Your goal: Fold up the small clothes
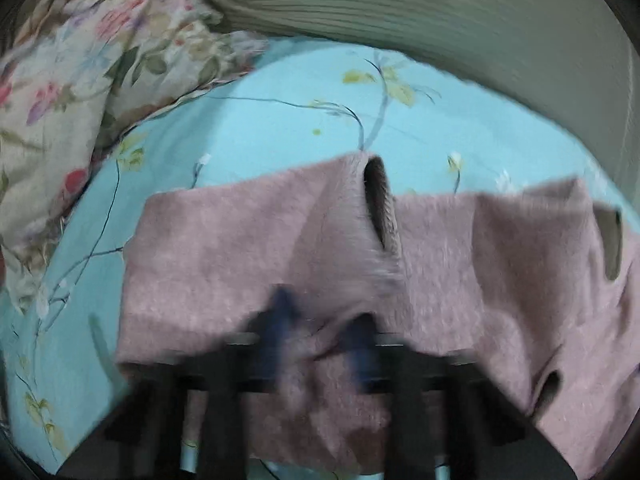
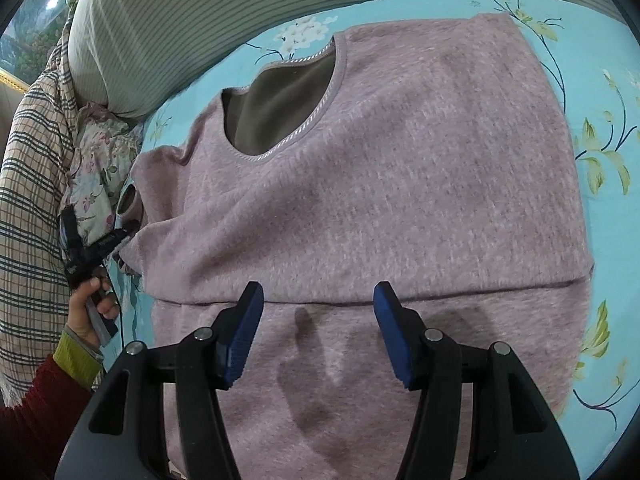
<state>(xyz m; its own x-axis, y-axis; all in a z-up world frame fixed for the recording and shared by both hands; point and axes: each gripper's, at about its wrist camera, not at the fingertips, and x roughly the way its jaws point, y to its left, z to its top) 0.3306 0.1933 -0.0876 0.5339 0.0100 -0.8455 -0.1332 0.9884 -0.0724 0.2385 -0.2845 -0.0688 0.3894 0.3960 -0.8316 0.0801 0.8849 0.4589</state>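
A fuzzy mauve sweater (image 2: pixel 380 184) lies spread on a light blue floral bedsheet (image 2: pixel 608 92), its round neckline (image 2: pixel 288 96) toward the far left. My right gripper (image 2: pixel 318 300) hovers open and empty over the sweater's hem band. In the left wrist view, my left gripper (image 1: pixel 322 324) is blurred and its blue fingers (image 1: pixel 282 316) are shut on a pinched fold of the sweater's sleeve (image 1: pixel 256 248), with the cuff opening (image 1: pixel 378 200) beyond. The left gripper also shows in the right wrist view (image 2: pixel 120 236), at the sleeve's cuff on the sweater's left edge.
A floral quilt (image 1: pixel 80 80) is bunched at the left. A striped grey pillow (image 1: pixel 400 12) lies behind the sheet. A plaid cloth (image 2: pixel 28 200) is at the far left. The person's hand (image 2: pixel 94 304) and red sleeve hold the left gripper.
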